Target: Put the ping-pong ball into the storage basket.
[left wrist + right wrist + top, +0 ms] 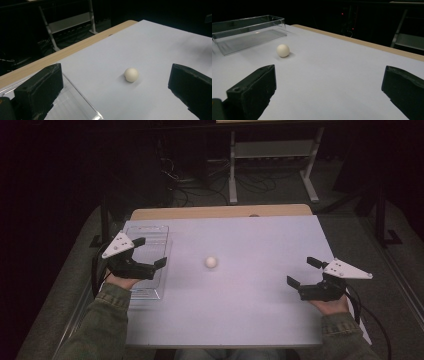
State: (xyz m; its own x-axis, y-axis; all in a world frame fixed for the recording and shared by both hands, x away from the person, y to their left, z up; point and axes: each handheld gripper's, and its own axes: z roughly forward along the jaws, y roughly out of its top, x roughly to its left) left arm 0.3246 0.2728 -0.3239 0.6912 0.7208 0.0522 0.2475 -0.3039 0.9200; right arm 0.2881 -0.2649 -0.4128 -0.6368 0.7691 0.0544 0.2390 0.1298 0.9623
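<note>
A small white ball (211,262) rests alone near the middle of the white table sheet (240,310). In the left gripper view the ball (131,74) lies ahead, between the two black jaws. In the right gripper view the ball (283,50) sits far ahead to the left. My left gripper (150,252) hovers open over a clear plastic tray (159,232) at the table's left. My right gripper (303,271) is open at the right side, nothing between its jaws.
The clear tray (249,33) is a shallow rectangular box and looks empty. A wooden table edge (220,212) runs along the far side. Beyond it stand a white metal frame (272,155) and tangled cables on the dark floor.
</note>
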